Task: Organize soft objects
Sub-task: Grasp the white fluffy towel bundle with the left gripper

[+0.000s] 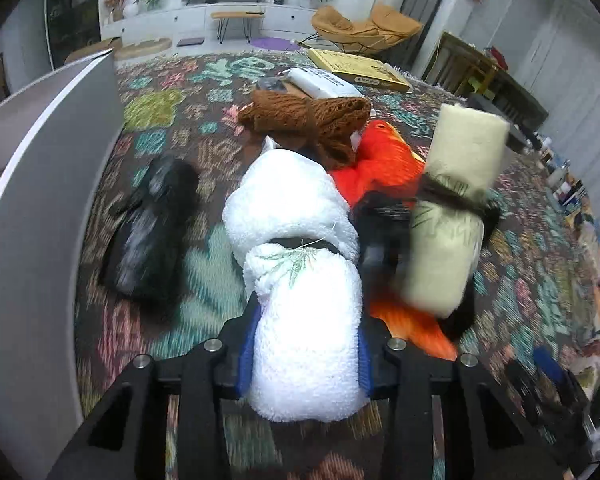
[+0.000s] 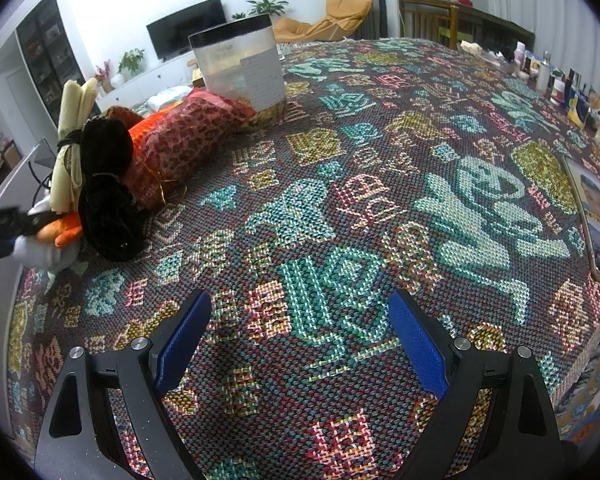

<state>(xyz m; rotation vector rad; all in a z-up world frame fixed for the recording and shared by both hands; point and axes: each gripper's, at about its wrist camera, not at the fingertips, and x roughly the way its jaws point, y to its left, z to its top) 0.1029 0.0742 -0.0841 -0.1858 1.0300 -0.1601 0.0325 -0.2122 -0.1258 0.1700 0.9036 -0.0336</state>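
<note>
Left tongs (image 1: 304,344) pinching white rolled terry towel (image 1: 300,280); right tongs (image 2: 300,344) spread, empty. Best lifted gently, clear of neighbouring cream rolled towel (image 1: 452,208) rightward.

**Layout Relative to the Grippers**

Between the left gripper (image 1: 304,354) fingers: tied towel roll (image 1: 300,280). Left of it: dark bundle (image 1: 150,232) and upright panel (image 1: 40,208). Right: second towel roll (image 1: 452,208). Ahead: knitted bundle (image 1: 312,124). The right gripper (image 2: 300,344) hangs over the tablecloth (image 2: 380,200); canister (image 2: 240,68) ahead-left.
</note>
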